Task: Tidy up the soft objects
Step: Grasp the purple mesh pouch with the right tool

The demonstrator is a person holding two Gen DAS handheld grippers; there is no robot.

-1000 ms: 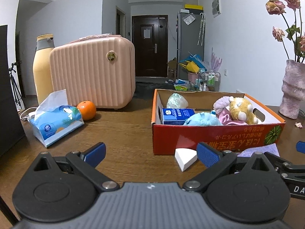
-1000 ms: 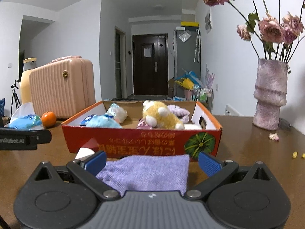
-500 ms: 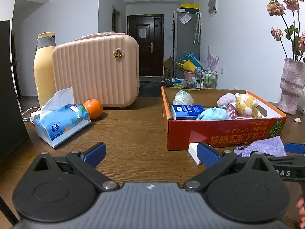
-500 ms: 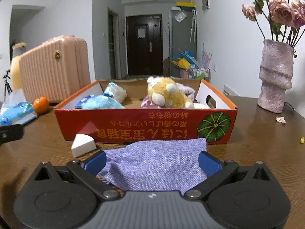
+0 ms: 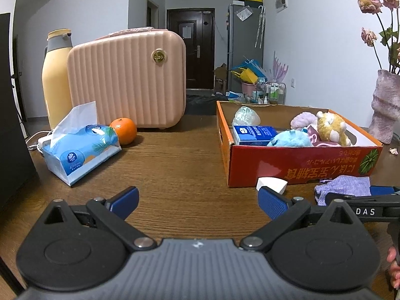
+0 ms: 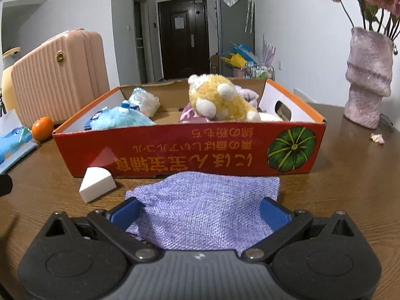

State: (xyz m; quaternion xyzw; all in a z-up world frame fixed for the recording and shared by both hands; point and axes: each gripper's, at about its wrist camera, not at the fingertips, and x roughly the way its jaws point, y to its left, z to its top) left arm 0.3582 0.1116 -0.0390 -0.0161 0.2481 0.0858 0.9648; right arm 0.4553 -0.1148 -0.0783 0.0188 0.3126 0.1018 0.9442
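Note:
A purple knitted cloth (image 6: 207, 200) lies flat on the wooden table in front of a red cardboard box (image 6: 200, 150). My right gripper (image 6: 201, 211) is open and low over the cloth, one blue finger at each side of its near part. A white wedge-shaped sponge (image 6: 97, 180) sits left of the cloth. The box holds a yellow plush (image 6: 220, 100), a blue plush (image 6: 120, 120) and other soft items. My left gripper (image 5: 198, 200) is open over bare table, left of the sponge (image 5: 271, 183) and cloth (image 5: 345, 187).
A tissue pack (image 5: 80, 150), an orange (image 5: 123, 130), a pink suitcase (image 5: 127, 80) and a yellow flask (image 5: 56, 75) stand at the left. A purple vase (image 6: 367, 80) with dried flowers stands at the right, with fallen petals (image 6: 377, 137) near it.
My right gripper has moved forward and lower, so the cloth now reaches between its fingers. My left gripper has drawn back and left, and the box sits further right in its view.

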